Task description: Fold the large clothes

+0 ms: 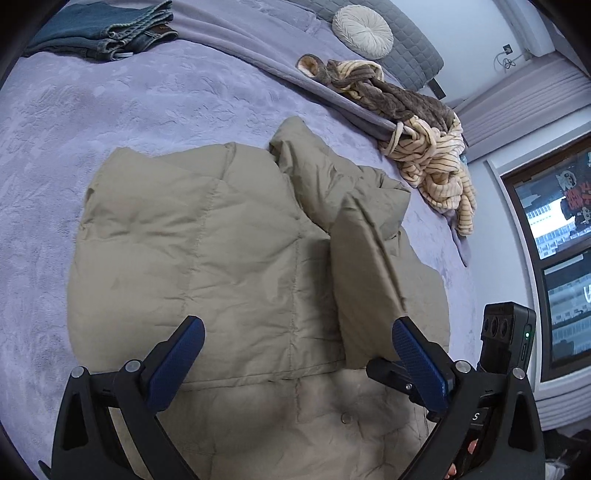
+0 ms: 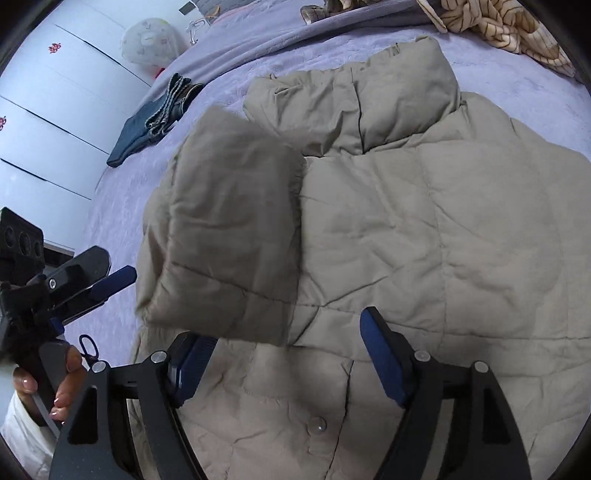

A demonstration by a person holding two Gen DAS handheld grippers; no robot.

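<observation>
Bedroom setup here: a big bed (image 1: 110, 155) covered in a fuzzy lavender blanket with a faint embossed pattern takes up almost everything. At the far end in the left wrist view there's a grey quilted headboard cushion (image 1: 406, 48) with a round cream pleated pillow (image 1: 362, 31) leaning on it. To the right is a window (image 1: 554, 236) with stickers on the glass, plus a pale wall with an outlet and a cable. In the right wrist view the far left shows white wardrobe doors (image 2: 55, 110) with little red decals and a round white lamp-ish thing (image 2: 149, 44), can't tell exactly what.

The puffer jacket (image 1: 207, 236), khaki-olive and quilted, lies spread flat in the middle of the bed, collar toward the far side. One sleeve (image 2: 229, 229) is folded in across the body. A snap button shows near the hem.

Other stuff on the bed: folded blue jeans (image 1: 107, 29) at the far left, and a crumpled cream-and-brown striped fleece garment (image 1: 424, 147) at the far right edge.

Left gripper (image 1: 299, 343) hovers over the jacket's near part, jaws wide apart, nothing in them. Right gripper (image 2: 288, 343) also spread apart above the jacket, its left finger just beside the folded sleeve's cuff, not gripping it. A hand (image 2: 55, 384) holds the left gripper's handle.
</observation>
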